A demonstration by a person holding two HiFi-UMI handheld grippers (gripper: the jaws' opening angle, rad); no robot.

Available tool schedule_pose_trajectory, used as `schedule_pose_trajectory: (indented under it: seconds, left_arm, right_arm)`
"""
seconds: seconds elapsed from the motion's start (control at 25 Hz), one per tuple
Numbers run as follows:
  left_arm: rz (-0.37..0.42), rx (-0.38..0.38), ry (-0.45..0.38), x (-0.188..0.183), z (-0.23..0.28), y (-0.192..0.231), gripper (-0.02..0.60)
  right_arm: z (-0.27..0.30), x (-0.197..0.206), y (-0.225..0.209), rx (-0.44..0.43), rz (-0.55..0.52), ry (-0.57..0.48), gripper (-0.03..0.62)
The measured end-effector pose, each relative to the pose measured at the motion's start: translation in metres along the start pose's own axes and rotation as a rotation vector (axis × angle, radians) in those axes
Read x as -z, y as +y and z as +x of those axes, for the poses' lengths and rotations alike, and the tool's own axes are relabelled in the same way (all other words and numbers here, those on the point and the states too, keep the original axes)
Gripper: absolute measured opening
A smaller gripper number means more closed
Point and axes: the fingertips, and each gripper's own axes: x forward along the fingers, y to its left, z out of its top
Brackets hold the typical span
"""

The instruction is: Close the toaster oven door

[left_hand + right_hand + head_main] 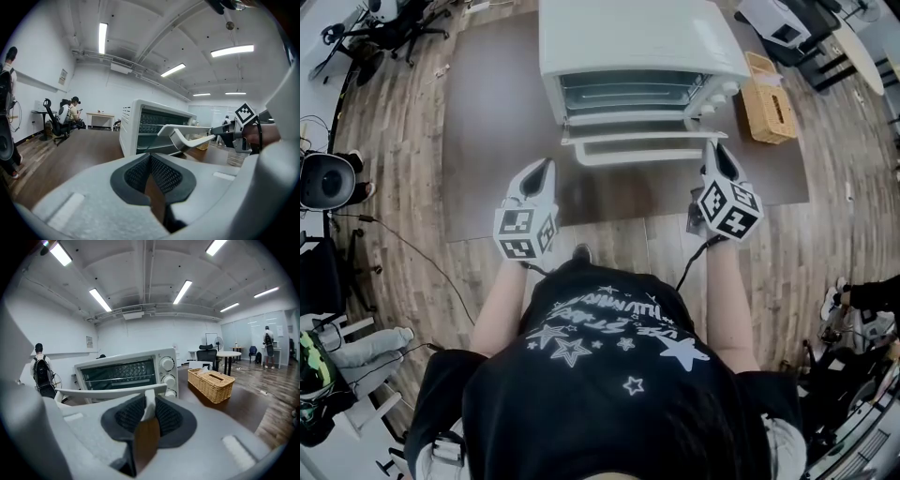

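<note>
I count one toaster oven (642, 56) with three knobs (166, 363) and one door handle (108, 393), pinched between the right gripper's (712, 148) fingers; one wicker box (769, 108) right of them; two grippers, the left gripper (546, 169) empty

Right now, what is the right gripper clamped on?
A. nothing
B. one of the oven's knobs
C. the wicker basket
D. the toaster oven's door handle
D: in the right gripper view, the right end of the white door handle sits pinched between the pads of the right gripper.
</note>
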Motion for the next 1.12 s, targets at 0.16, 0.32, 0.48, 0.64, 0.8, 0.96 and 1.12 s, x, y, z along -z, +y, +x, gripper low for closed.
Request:
schedule_pose_trajectory:
  seconds: [0.16,0.32,0.48,0.64,0.8,0.96,1.12]
  left_arm:
    - [0.003,0.004,-0.005,-0.006,0.006,0.006,0.009]
    - [0.006,0.006,-0.003,-0.008,0.011,0.011,0.009]
    - [0.009,0.009,-0.006,-0.012,0.015,0.015,0.009]
    - [0.012,0.013,-0.007,-0.016,0.02,0.019,0.01]
    - [0.015,0.014,-0.011,-0.021,0.025,0.022,0.009]
    - [0.02,0.015,-0.014,-0.024,0.028,0.023,0.009]
    - [0.023,0.014,-0.008,-0.026,0.031,0.026,0.011]
  right_arm:
    - [0.006,-0.012,0.001,0.002,0.01,-0.023,0.077]
    - [0.011,-0.023,0.002,-0.006,0.034,-0.057,0.077]
    - [0.017,-0.034,0.004,-0.008,0.041,-0.075,0.077]
    - [0.023,-0.044,0.005,-0.005,0.051,-0.1,0.077]
    - [0.03,-0.055,0.007,-0.008,0.054,-0.119,0.077]
    - [0.037,-0.064,0.006,-0.012,0.056,-0.136,0.077]
    - [0.043,-0.072,0.008,-0.014,0.056,-0.145,0.077]
